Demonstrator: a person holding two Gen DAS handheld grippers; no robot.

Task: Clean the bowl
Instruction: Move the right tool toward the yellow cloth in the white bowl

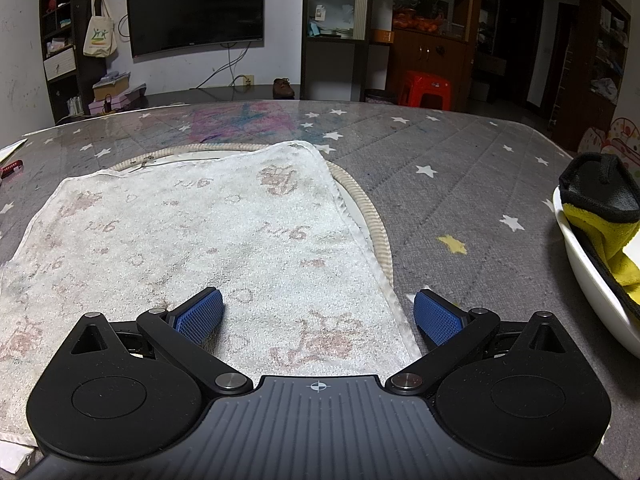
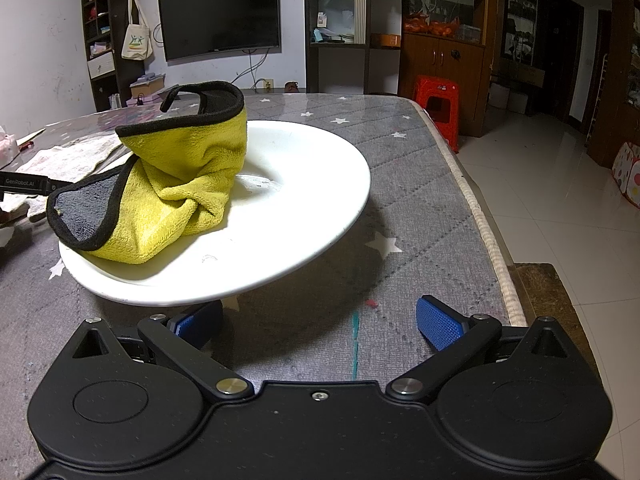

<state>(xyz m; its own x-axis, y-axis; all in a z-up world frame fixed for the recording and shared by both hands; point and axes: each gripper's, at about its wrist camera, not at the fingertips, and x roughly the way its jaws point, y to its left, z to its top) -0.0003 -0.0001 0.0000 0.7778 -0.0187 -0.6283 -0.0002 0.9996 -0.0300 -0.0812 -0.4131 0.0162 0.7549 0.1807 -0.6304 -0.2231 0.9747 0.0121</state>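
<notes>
A wide, shallow white bowl rests on the grey star-patterned table cover. Inside its left half lies a crumpled yellow cloth with a black hem and grey back. My right gripper stands open just in front of the bowl's near rim, its left pad partly under that rim, nothing held. In the left wrist view the bowl and the yellow cloth show at the right edge. My left gripper is open low over a white towel, empty.
The white towel lies left of the bowl over a round mat with a beige rim. The table's right edge drops to a tiled floor. A red stool stands beyond the far corner. A red object lies at far left.
</notes>
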